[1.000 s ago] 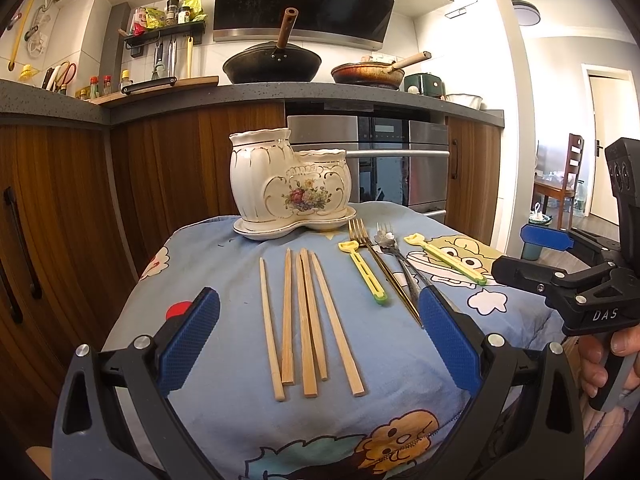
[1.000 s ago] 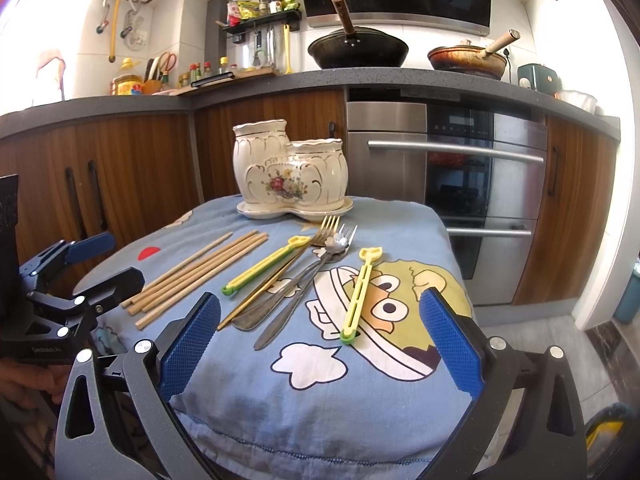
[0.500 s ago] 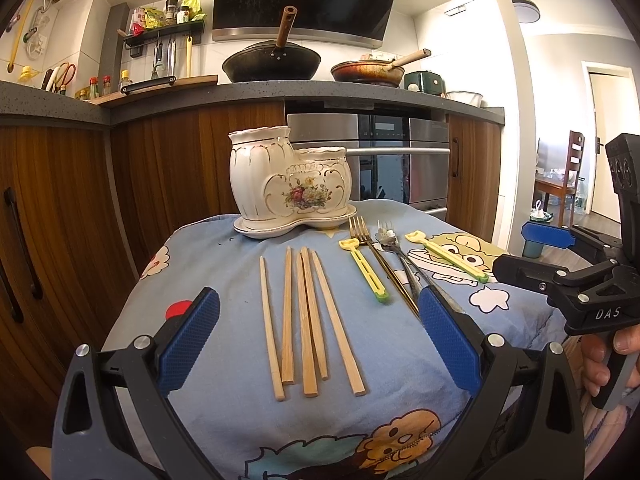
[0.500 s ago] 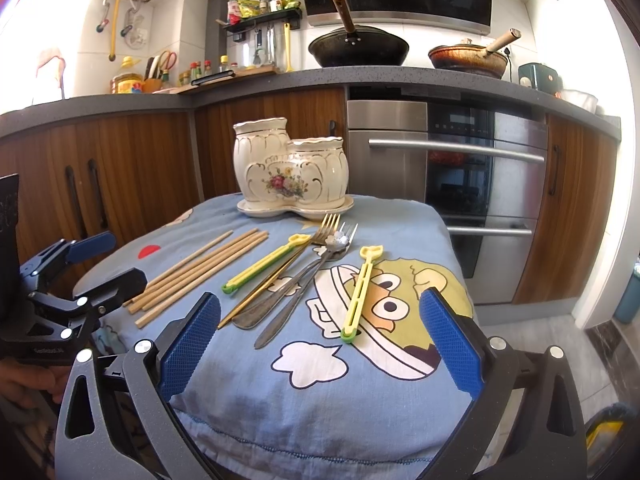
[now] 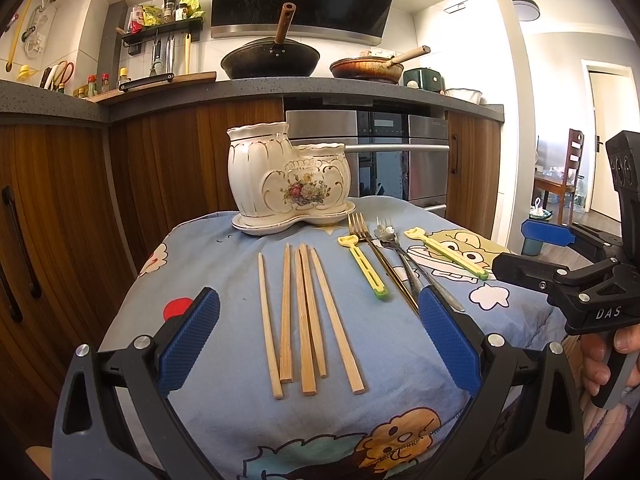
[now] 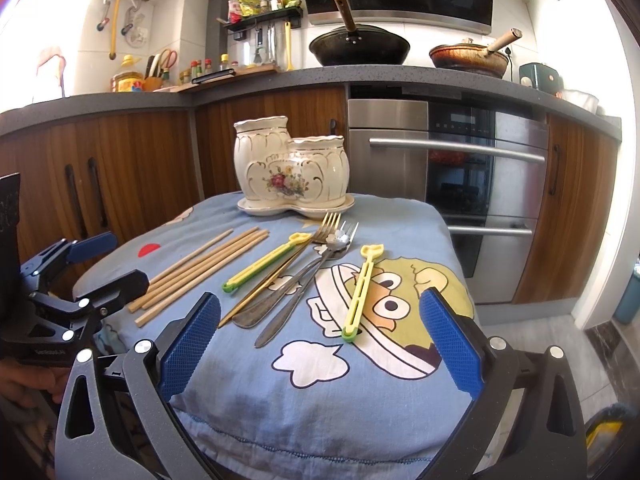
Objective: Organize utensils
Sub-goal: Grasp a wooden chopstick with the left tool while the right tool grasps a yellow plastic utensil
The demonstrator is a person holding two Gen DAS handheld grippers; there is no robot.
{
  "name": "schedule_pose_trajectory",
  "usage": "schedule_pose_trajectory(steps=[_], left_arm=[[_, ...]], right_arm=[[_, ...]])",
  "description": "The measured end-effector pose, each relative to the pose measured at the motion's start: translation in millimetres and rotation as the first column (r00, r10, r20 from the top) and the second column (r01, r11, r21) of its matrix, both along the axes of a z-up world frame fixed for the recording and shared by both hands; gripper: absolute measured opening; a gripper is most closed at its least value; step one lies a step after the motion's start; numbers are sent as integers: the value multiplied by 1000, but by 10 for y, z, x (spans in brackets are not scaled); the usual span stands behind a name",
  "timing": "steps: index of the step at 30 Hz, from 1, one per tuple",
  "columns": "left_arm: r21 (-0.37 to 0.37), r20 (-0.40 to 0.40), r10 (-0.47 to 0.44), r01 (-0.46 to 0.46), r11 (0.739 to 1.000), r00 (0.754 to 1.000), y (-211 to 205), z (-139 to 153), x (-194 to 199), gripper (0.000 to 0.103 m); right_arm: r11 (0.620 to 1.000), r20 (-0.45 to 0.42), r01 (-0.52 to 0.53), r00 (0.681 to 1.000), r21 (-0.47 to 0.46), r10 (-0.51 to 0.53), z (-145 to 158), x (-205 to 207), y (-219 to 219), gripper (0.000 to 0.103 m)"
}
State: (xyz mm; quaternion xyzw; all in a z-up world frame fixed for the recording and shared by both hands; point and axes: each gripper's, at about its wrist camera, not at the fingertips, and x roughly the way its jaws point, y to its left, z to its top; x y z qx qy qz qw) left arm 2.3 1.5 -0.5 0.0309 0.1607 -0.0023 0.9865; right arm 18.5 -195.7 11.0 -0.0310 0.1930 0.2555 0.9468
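Note:
A white floral ceramic utensil holder (image 5: 288,184) (image 6: 290,172) with two compartments stands on its saucer at the far side of a small table covered in blue cartoon cloth (image 5: 240,420). Several wooden chopsticks (image 5: 304,320) (image 6: 200,268) lie side by side in front of my left gripper (image 5: 318,338), which is open above their near ends. A gold fork (image 6: 288,264), silver forks (image 6: 304,280) and two yellow-green clips (image 6: 360,292) (image 5: 362,266) lie to the right. My right gripper (image 6: 320,342) is open above the table's near edge, holding nothing.
Wooden kitchen cabinets (image 6: 120,168), a steel oven (image 6: 460,184) and a counter with two pans (image 6: 360,46) stand behind the table. A hand (image 5: 604,356) holds the right gripper at the table's right side. A doorway and chair (image 5: 572,168) are far right.
Both grippers have barely drifted; nothing on the table has moved and both stay open.

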Motion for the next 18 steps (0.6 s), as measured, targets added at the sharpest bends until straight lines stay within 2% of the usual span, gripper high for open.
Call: schedule_pose_trajectory(steps=[9,12,16,18], left_arm=[[-16,-20,2,-2,1000,1000,28,-37,39,98],[-50,-42,4,-6,999,999,89,-34,76,98],[-83,-106,48,-57,995,993,251,-23,213,98],[-91,-140,63,-76,993,988,322,-4,286,94]], right_arm=[[1000,-20,-2,1000,-1,2,-55,20,13,99],[1000,-65,6,998,6,-6,-77,87,4,99],[999,-128,46,991,22,-43,-49,240,-61,99],[998,-156,64,986,28,-59,-33,321,-90,99]])
